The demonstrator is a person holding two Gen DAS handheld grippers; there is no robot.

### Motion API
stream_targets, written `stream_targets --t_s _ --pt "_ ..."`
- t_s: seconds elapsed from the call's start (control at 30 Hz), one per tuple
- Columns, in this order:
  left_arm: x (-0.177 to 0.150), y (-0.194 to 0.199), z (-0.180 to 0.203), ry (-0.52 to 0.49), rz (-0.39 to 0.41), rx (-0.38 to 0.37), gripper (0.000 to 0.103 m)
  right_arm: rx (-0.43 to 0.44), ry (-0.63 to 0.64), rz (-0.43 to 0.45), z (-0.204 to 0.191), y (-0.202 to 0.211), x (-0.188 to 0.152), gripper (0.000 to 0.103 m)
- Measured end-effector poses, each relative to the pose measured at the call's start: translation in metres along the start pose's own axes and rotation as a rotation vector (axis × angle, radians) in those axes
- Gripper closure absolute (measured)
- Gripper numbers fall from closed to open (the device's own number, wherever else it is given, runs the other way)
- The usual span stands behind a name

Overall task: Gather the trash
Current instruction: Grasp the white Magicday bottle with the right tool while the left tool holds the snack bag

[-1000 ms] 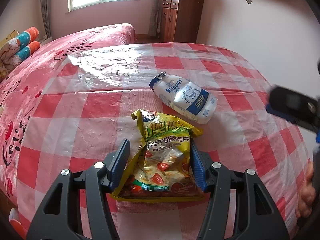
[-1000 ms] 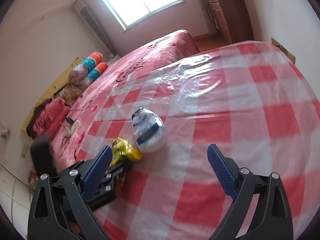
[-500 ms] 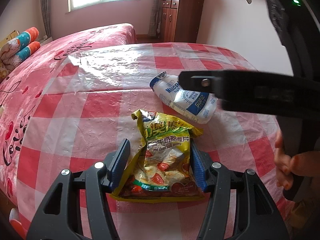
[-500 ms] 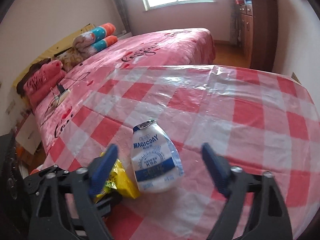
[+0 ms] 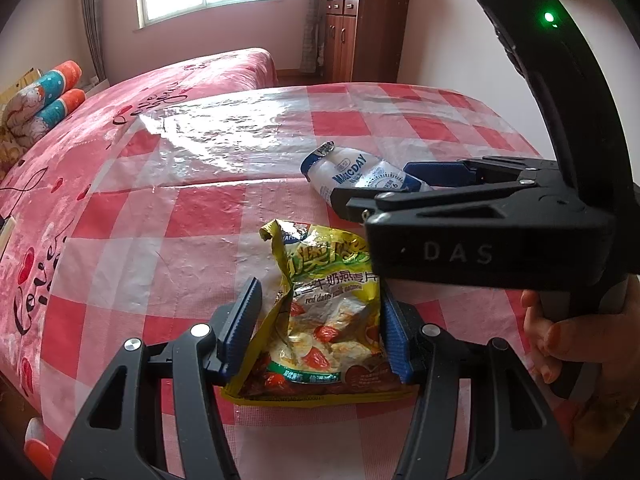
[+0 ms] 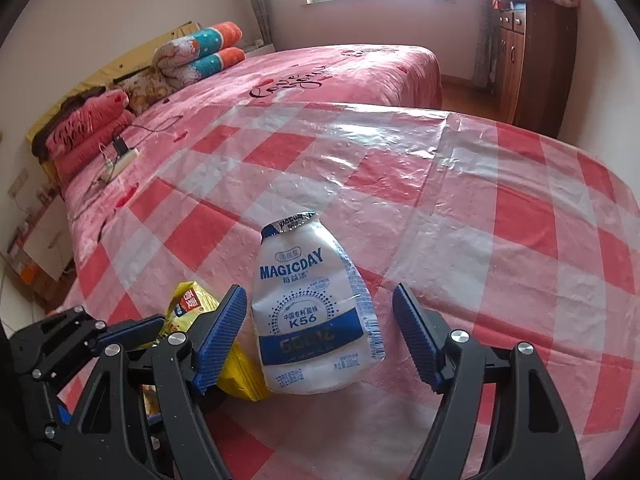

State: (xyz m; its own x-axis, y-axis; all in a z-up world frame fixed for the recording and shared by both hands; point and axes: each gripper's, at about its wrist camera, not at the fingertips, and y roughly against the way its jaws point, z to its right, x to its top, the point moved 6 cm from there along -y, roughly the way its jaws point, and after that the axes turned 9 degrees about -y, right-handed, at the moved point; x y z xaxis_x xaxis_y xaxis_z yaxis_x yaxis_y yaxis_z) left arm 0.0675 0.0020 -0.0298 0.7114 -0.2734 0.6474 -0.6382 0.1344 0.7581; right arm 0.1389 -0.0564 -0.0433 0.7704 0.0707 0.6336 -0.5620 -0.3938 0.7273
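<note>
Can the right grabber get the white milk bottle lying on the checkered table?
Probably yes. The right gripper already straddles the milk bottle, its jaws just closing in with a gap left on one side. The yellow snack bag sits outside them, not blocking.

Two black hand-held grippers with blue ribbed pads

The left gripper [image 5: 320, 328] and right gripper [image 6: 318, 334] share black cut-out arms, silver screw heads and ridged blue pads [image 6: 416, 336]. The right one's body reads "DAS" in pale letters below a curved black handle with a green light [image 5: 549, 17].
</note>
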Motion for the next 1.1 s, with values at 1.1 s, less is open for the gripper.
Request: stream_targets --t_s 1.1 --pt "0.000 0.000 -0.001 0.004 0.003 0.027 0.055 -0.081 0.035 0.055 0.005 0.015 -0.007 0.043"
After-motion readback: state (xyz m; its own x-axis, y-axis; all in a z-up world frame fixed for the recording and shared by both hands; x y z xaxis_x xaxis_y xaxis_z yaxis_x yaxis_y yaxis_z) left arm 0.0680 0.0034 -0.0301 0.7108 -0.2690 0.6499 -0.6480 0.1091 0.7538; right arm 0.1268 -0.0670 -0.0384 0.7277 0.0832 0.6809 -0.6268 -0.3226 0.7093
